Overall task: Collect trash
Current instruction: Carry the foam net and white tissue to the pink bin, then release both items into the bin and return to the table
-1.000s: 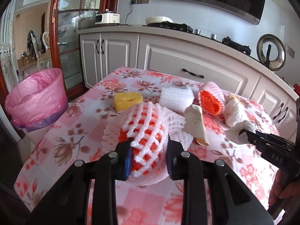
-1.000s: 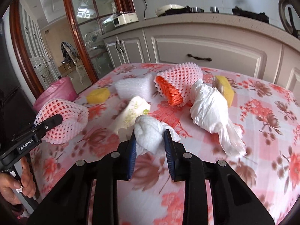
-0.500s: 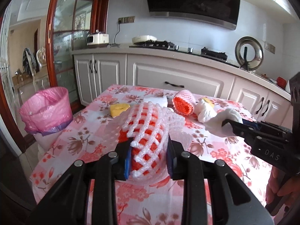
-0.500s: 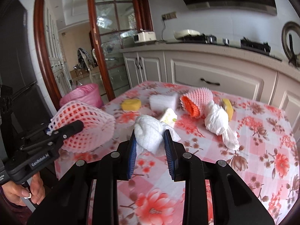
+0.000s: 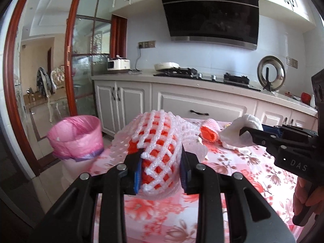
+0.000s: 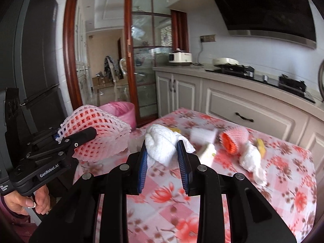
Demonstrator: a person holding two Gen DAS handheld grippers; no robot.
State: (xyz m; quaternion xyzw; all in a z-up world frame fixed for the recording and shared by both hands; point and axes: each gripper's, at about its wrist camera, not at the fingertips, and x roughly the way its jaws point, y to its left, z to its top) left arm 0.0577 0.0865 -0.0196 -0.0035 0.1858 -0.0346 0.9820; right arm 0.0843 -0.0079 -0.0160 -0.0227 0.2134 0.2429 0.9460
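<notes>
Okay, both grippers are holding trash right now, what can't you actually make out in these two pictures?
- Inside of the pink-lined bin: left wrist view shows only the rim; in the right wrist view the foam fruit net covers most of it.
- Table near edge: hidden by the left gripper and right gripper.
- Small white packet: motion blur, print unreadable.
- White tissue wad: underside hidden by the fingers.
</notes>
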